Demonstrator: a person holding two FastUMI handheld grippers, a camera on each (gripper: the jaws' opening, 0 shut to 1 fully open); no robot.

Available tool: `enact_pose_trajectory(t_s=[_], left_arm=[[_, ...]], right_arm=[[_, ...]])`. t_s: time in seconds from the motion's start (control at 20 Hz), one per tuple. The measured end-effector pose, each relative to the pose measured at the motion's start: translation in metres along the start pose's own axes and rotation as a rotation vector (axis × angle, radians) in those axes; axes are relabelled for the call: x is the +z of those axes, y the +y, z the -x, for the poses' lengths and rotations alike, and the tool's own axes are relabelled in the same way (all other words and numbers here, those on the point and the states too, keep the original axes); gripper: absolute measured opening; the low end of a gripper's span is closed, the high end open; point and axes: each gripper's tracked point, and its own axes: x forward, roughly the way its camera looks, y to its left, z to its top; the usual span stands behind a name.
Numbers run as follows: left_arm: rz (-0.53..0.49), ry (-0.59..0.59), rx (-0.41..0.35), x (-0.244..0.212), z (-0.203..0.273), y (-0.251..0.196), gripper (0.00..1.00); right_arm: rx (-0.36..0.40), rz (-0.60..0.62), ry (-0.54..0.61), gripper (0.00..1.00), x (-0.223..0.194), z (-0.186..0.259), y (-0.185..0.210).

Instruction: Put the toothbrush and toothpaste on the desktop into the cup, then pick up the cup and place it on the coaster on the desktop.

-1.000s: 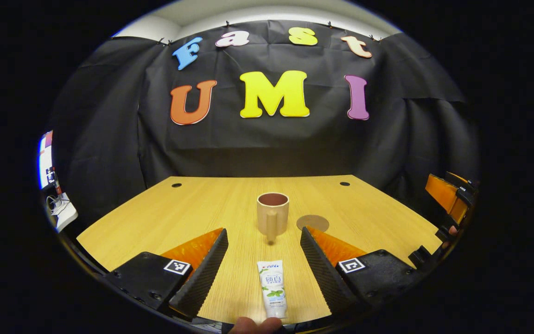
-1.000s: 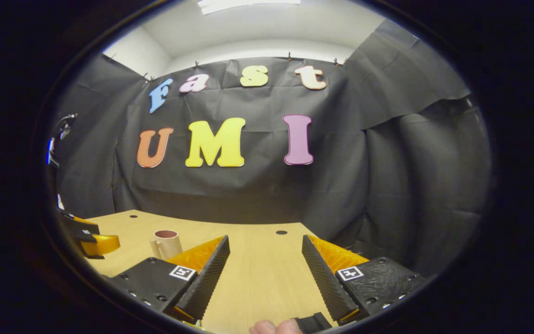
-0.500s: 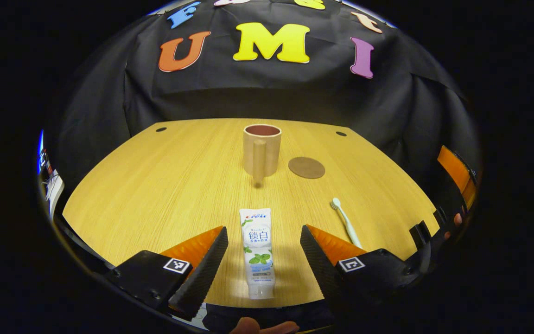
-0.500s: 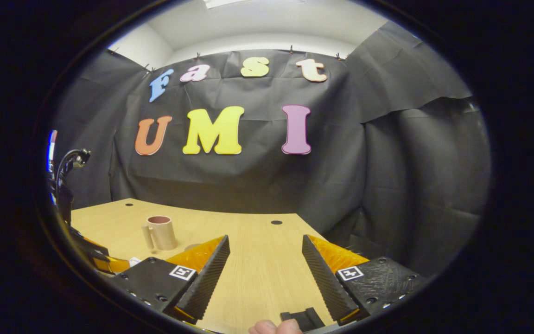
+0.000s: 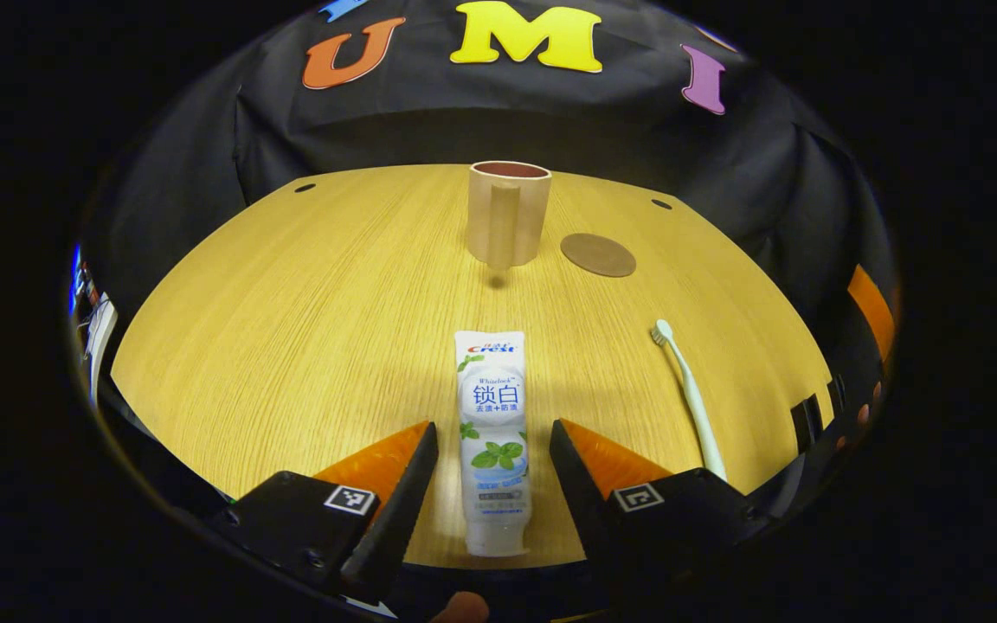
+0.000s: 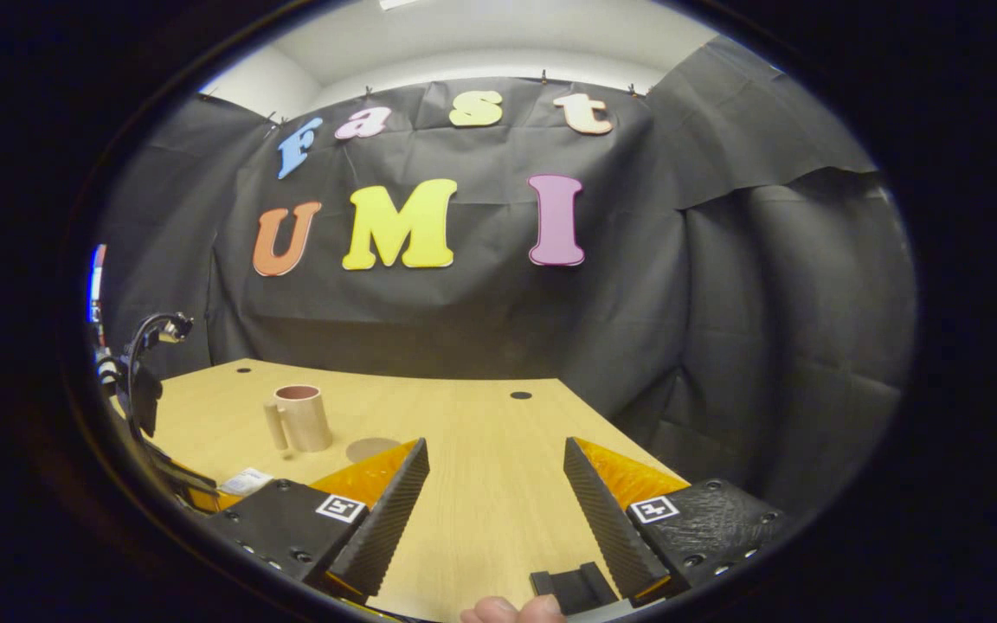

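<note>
Two spread hand-held grippers: left (image 5: 492, 472) astride flat glossy toothpaste tube (image 5: 492, 433), right (image 6: 496, 497) over woodgrain desktop (image 6: 481, 484).

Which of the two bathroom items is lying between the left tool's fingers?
The toothpaste, lengthwise between the open left tool; the toothbrush lies off to its right.

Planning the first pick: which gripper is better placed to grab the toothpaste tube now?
Left. The left gripper is open with the white toothpaste tube lying lengthwise between its fingers on the wooden desktop. The right gripper, also open, points at bare desktop.
</note>
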Motion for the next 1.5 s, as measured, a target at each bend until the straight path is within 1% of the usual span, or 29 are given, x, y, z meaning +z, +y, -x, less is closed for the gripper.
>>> enact_pose_trajectory(t_s=[0.05, 0.2, 0.25, 0.3, 0.35, 0.4, 0.45, 0.65, 0.7, 0.75, 0.8, 0.85, 0.9, 0.95, 1.0, 1.05, 1.1, 1.2, 1.3, 1.35, 1.4, 1.5], left_arm=[[0.007, 0.008, 0.008, -0.001, 0.0, 0.001, 0.78], [0.005, 0.014, 0.032, -0.002, -0.001, 0.004, 0.71], [0.001, 0.014, 0.041, -0.001, -0.001, 0.006, 0.66], [0.003, 0.018, 0.057, -0.001, -0.002, 0.009, 0.68], [0.006, 0.021, 0.066, -0.001, -0.001, 0.01, 0.58], [0.004, 0.025, 0.065, 0.0, -0.001, 0.01, 0.54], [0.002, 0.025, 0.064, 0.0, -0.002, 0.011, 0.47], [0.012, 0.02, 0.039, 0.003, -0.002, 0.01, 0.43], [0.026, 0.02, 0.034, 0.004, -0.001, 0.009, 0.47], [0.034, 0.015, 0.03, 0.006, 0.001, 0.009, 0.46], [0.032, 0.005, 0.029, 0.007, 0.003, 0.009, 0.42], [0.024, -0.012, 0.032, 0.013, 0.007, 0.01, 0.42], [0.013, -0.033, 0.035, 0.02, 0.011, 0.012, 0.42], [0.003, -0.059, 0.036, 0.027, 0.016, 0.013, 0.47], [-0.007, -0.09, 0.038, 0.034, 0.023, 0.014, 0.47], [-0.016, -0.127, 0.044, 0.044, 0.03, 0.017, 0.42], [-0.023, -0.163, 0.049, 0.053, 0.036, 0.02, 0.42], [-0.021, -0.226, 0.042, 0.071, 0.048, 0.024, 0.42], [0.001, -0.279, 0.04, 0.086, 0.062, 0.03, 0.42], [0.006, -0.3, 0.04, 0.093, 0.064, 0.031, 0.42], [0.011, -0.328, 0.046, 0.094, 0.068, 0.035, 0.42], [0.011, -0.371, 0.062, 0.106, 0.077, 0.045, 0.42]], right_arm=[[0.004, 0.001, 0.002, 0.94, -0.002, -0.001, 0.001], [0.02, 0.003, 0.011, 0.95, -0.006, 0.0, 0.008], [0.022, 0.0, 0.014, 0.95, -0.008, -0.001, 0.009], [0.023, 0.0, 0.016, 0.96, -0.009, -0.002, 0.01], [0.024, 0.003, 0.019, 0.95, -0.012, -0.003, 0.012], [0.028, 0.003, 0.023, 0.96, -0.013, -0.004, 0.014], [0.034, 0.0, 0.027, 0.95, -0.016, -0.003, 0.017], [0.061, -0.002, 0.05, 0.95, -0.024, -0.004, 0.028], [0.07, 0.004, 0.06, 0.95, -0.026, -0.004, 0.031], [0.077, 0.013, 0.074, 0.95, -0.031, -0.005, 0.035], [0.081, 0.02, 0.084, 0.95, -0.033, -0.005, 0.037], [0.091, 0.021, 0.093, 0.95, -0.037, -0.004, 0.041], [0.103, 0.015, 0.105, 0.96, -0.039, -0.004, 0.046], [0.116, 0.001, 0.123, 0.95, -0.043, -0.005, 0.052], [0.133, -0.013, 0.144, 0.95, -0.047, -0.005, 0.059], [0.16, -0.033, 0.18, 0.95, -0.054, -0.004, 0.071], [0.181, -0.046, 0.214, 0.94, -0.06, -0.003, 0.082], [0.198, -0.038, 0.269, 0.95, -0.069, -0.005, 0.099], [0.209, -0.021, 0.308, 0.94, -0.078, -0.007, 0.114], [0.203, -0.014, 0.335, 0.92, -0.086, -0.011, 0.119], [0.187, -0.006, 0.361, 0.94, -0.094, -0.016, 0.122], [0.169, 0.008, 0.431, 0.93, -0.113, -0.023, 0.128]])
